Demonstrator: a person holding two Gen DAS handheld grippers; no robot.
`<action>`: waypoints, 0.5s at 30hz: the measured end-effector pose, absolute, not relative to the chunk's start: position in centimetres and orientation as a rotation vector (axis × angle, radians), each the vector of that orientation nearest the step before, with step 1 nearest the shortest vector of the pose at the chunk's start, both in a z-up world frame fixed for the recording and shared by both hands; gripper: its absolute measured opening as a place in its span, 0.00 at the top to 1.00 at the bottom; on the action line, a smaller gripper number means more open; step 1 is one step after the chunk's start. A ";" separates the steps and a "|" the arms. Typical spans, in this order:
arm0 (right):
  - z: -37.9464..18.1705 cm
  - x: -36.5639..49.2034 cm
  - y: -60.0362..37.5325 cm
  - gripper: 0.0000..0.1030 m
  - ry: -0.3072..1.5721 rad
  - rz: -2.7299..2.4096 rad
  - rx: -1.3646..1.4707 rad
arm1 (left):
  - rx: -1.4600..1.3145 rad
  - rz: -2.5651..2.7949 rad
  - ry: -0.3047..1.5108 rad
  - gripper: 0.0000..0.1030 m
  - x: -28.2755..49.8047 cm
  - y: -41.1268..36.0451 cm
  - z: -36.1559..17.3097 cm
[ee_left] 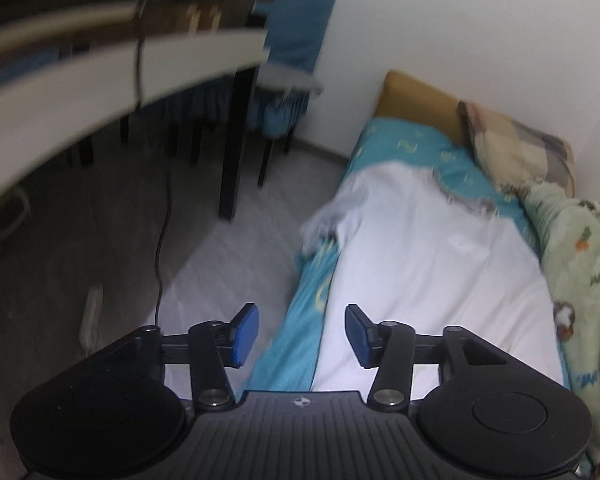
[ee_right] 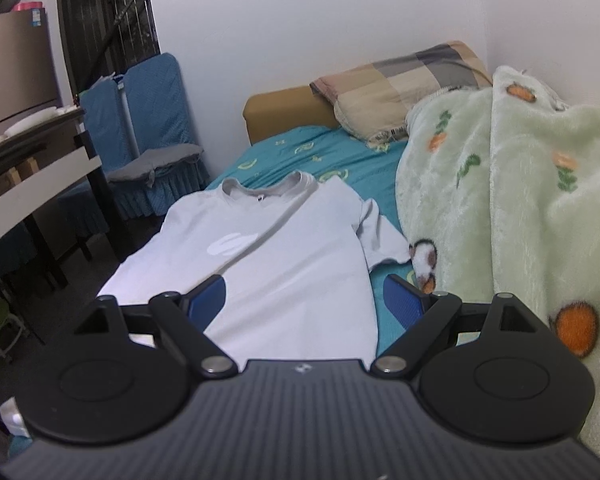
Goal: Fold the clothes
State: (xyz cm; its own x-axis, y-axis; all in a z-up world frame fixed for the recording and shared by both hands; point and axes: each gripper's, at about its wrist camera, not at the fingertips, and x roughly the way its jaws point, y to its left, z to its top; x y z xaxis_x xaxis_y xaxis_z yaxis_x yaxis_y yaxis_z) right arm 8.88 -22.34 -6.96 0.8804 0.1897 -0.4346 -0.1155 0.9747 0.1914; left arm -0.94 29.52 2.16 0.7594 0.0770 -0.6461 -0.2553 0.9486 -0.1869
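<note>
1. a pale grey t-shirt [ee_right: 284, 256] is shown spread flat on the bed [ee_right: 340, 160], collar toward the head end, its left side along the bed's floor-side edge and its right sleeve lying just beside the green fleece blanket [ee_right: 500, 200] heaped along the wall side.
2. the step in hand is judged to be the opening one: no fold is seen, and neither tool touches the cloth.
3. the left gripper [ee_left: 302, 334] is held with its jaws wide and empty, above the foot end at the bed's floor-side edge; this view is blurred.
4. the right gripper [ee_right: 304, 298] is likewise spread wide and empty, poised over the hem near the blanket side.
5. the next move is judged to call for both tools to be lowered onto the hem corners or a side edge, and closed on one layer of fabric only.
6. a pale oval print is seen on the chest and a small dark tag inside the collar; no writing can be read on either.
</note>
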 end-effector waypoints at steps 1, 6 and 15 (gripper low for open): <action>-6.8 8.9 -22.3 0.15 0.458 0.159 0.156 | -0.252 0.178 0.657 0.43 0.0 28.4 4.0; -6.3 8.7 -22.6 0.15 0.429 0.159 0.165 | -0.165 0.117 0.524 0.21 3.7 21.2 11.3; -6.4 8.8 -25.4 0.15 0.425 0.116 0.239 | -0.113 -0.026 0.462 0.01 5.7 6.2 12.5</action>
